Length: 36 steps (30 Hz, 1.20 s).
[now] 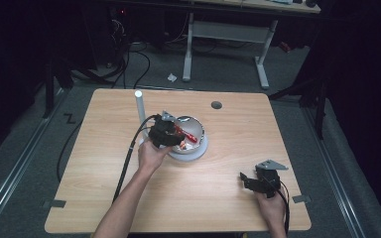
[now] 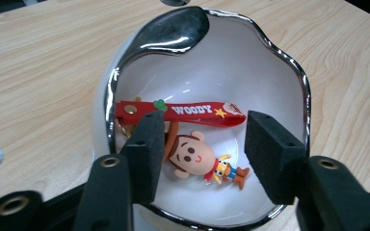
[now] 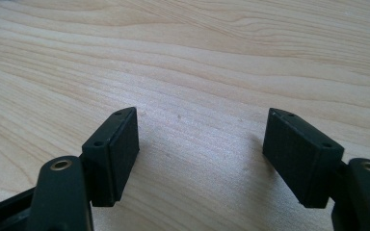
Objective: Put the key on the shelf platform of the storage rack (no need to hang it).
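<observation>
Left gripper (image 2: 200,149) hangs just over the white glazed bowl with a wavy silver rim (image 2: 289,72), its two black jaws spread wide and gripping nothing — one pad (image 2: 144,154) sits low inside the near wall, the other pad (image 2: 272,154) toward the opposite side. Between and just beyond them, on the bowl's floor, lies the small rubber cowboy-figure keychain with a red strap printed WOODY (image 2: 197,159); the strap runs across the bowl beyond the figure, with its brass ring half hidden behind the near pad. My worry is the curved, slick floor: if the jaws close on the rounded head rather than the flat strap, the figure could squirt out sideways or pivot and drop back. A pad may also catch the silver rim, and since the bowl looks light it could tip or skid across the pale wooden table (image 1: 218,198) with nothing bracing it. Right gripper (image 3: 200,159) is no help there — well off to the side, low over bare wood, jaws likewise wide apart and empty. In the high view the left gripper (image 1: 171,136) covers the bowl's near edge.
</observation>
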### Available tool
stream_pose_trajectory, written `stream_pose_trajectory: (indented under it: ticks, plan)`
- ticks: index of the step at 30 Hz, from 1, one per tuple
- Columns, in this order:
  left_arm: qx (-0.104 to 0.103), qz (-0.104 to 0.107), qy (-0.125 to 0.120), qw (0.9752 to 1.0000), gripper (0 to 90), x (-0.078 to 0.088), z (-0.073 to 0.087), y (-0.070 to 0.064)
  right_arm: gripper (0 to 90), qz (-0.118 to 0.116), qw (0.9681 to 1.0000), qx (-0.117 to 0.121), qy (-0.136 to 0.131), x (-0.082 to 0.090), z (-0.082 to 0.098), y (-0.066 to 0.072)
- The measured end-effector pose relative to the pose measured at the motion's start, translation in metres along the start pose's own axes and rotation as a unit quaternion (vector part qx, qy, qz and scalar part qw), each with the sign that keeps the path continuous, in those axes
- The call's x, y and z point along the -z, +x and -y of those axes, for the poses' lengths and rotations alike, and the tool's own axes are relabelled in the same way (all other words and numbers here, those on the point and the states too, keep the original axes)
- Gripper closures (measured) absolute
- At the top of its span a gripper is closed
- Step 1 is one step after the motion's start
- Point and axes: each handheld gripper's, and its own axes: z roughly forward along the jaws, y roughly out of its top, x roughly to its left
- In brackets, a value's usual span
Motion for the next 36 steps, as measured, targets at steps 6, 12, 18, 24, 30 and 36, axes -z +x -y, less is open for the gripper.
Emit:
stream_pose_trajectory:
  ticks: [6,12,18,24,30,36]
  plan:
    - [-0.004,0.017,-0.013,0.9998,42.6,0.012,-0.004,-0.004,28.9,0.000,1.0000,0.000,0.000,0.000,0.000,0.000]
    - [-0.006,0.027,-0.014,0.9995,39.8,0.025,-0.007,-0.007,28.9,0.000,1.0000,0.000,0.000,0.000,0.000,0.000]
    - [0.007,0.031,-0.016,0.9994,38.2,0.037,-0.016,-0.005,28.9,0.000,1.0000,0.000,0.000,0.000,0.000,0.000]
    - [0.017,0.035,-0.026,0.9989,38.0,0.048,-0.023,0.000,28.8,-0.001,1.0000,0.002,0.000,0.000,0.000,0.000]
    - [0.014,0.032,-0.031,0.9989,37.7,0.058,-0.028,0.008,28.8,-0.001,1.0000,0.002,0.000,0.000,0.000,0.000]
    - [0.020,0.038,-0.043,0.9982,37.6,0.070,-0.037,0.010,28.8,-0.002,1.0000,0.001,0.000,0.000,0.000,0.000]
